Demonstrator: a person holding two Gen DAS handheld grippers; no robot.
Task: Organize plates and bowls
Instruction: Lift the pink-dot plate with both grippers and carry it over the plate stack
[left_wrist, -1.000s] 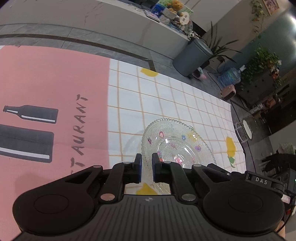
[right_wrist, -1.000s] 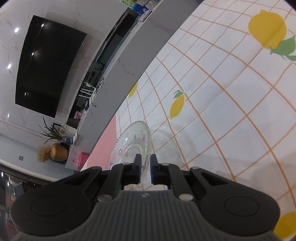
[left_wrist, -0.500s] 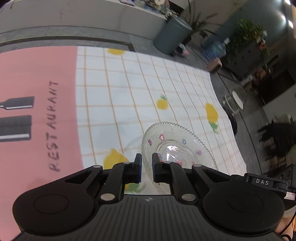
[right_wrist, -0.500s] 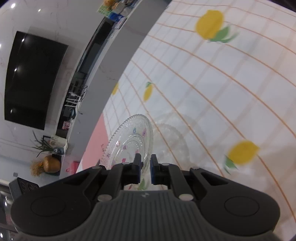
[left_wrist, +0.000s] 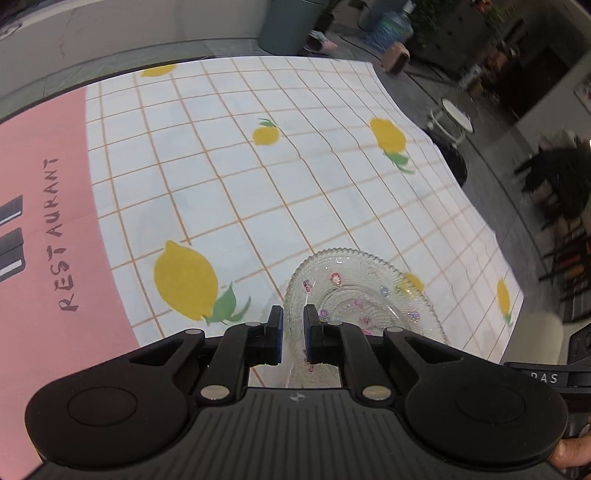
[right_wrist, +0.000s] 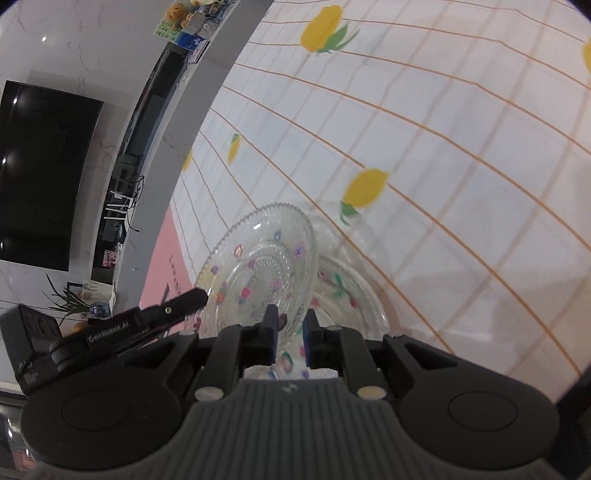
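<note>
Plate (left_wrist: 364, 295) of clear glass hangs tilted above the lemon cloth (left_wrist: 258, 184), its rim pinched in my left jaws and my right jaws alike; a second plate (right_wrist: 354, 295) lies on the cloth just beneath.

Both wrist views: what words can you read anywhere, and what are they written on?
"RESTAURANT": dark letters on the pink part of the tablecloth, left wrist view.
"DAS": white letters on the black device at that view's right edge; the label's start is cut off.
"GenRobot.AI": white print on the black left gripper, right wrist view.
Colourful boxes on the grey counter: print too small to read.
</note>
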